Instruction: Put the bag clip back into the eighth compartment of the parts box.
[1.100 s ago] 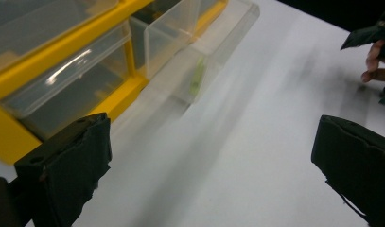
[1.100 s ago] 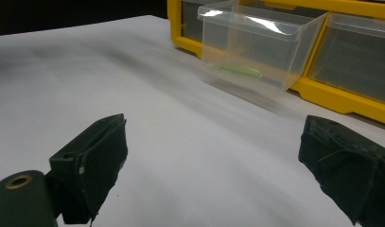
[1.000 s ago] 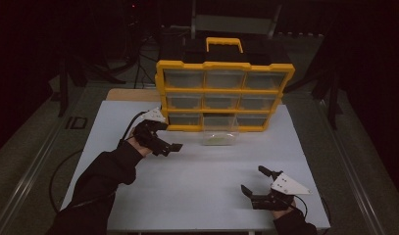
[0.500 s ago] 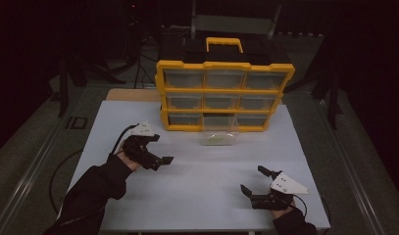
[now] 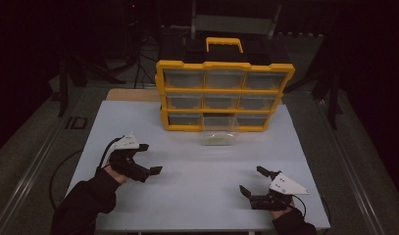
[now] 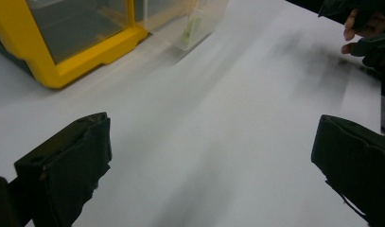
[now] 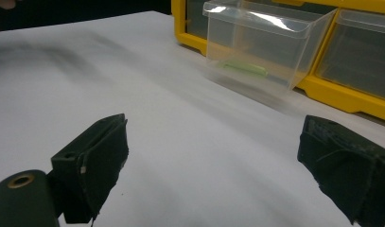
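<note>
High view: yellow organizer [image 5: 225,95] is standing at upper centre of the frame on the white table [image 5: 187,196], with one clear drawer [image 5: 220,132] sitting pulled out of the bottom row's middle slot, its front resting on the table just ahead of the cabinet. Something small and pale green [image 7: 244,67] is lying inside it; can't tell what. Left gripper [image 5: 153,158] is sitting at lower left of the frame, jaws wide, holding nothing, pointing right across the table. Right gripper [image 5: 252,182] is at lower right, jaws also wide and empty, pointing toward upper left. Both are well apart from the drawer.

Left gripper view is showing the organizer's yellow corner at upper left and the drawer at top centre, bare table between the two black jaws. Right gripper view is showing the drawer at upper centre, straight ahead, closer than in the other view.

Judging the step: the drawer is the thing being worked, and either gripper needs to close in on it. Right one looks better lined up. To do it well: be bringing the jaws in low and level, straddling the drawer's front wall or rim, not the thin clear side, which likely flexes and slips. Be keeping the drawer level so the green piece isn't sliding out. If pushing it home, be squaring it to the slot first, since a skewed drawer probably jams.
</note>
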`<state>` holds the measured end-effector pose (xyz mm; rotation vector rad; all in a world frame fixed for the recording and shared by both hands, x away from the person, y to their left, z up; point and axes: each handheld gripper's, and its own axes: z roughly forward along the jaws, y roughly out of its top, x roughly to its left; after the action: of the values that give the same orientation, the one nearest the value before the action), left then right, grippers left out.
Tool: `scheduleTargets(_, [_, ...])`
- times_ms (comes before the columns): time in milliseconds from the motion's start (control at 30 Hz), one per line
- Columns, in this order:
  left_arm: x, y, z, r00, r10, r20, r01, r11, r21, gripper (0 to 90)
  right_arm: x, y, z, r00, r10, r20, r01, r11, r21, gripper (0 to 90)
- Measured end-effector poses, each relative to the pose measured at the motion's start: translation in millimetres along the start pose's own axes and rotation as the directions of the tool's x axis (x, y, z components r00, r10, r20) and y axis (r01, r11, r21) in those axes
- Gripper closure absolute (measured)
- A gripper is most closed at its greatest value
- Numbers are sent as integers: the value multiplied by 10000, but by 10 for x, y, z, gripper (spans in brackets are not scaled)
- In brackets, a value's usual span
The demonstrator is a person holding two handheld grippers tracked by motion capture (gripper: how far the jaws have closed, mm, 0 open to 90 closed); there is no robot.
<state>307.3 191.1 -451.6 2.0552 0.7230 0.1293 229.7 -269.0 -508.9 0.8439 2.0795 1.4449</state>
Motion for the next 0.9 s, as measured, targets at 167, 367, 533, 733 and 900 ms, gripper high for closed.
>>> scheduleTargets(167, [-18,-113,-49,9999,-88,-94,87,9999,-57,3,6,-1,3,10000,16,-9,-16,10000,24,91])
scheduleTargets(367, [-79,-261,-91,9998,-133,-147,130,9997,-230,3,6,-5,6,10000,-3,-7,3,10000,30,91])
scheduleTargets(533, [-116,-401,-107,9998,-141,-155,138,9997,-185,3,14,-8,18,10000,2,-26,-2,10000,65,91])
scheduleTargets(733, [-102,-532,-125,9992,-364,-178,359,9989,-306,3,16,-10,22,10000,20,-40,-19,10000,82,91])
scheduleTargets(900, [-88,-618,-137,9984,-492,-295,481,9983,-341,3,15,-11,21,10000,44,-48,-44,10000,82,91])
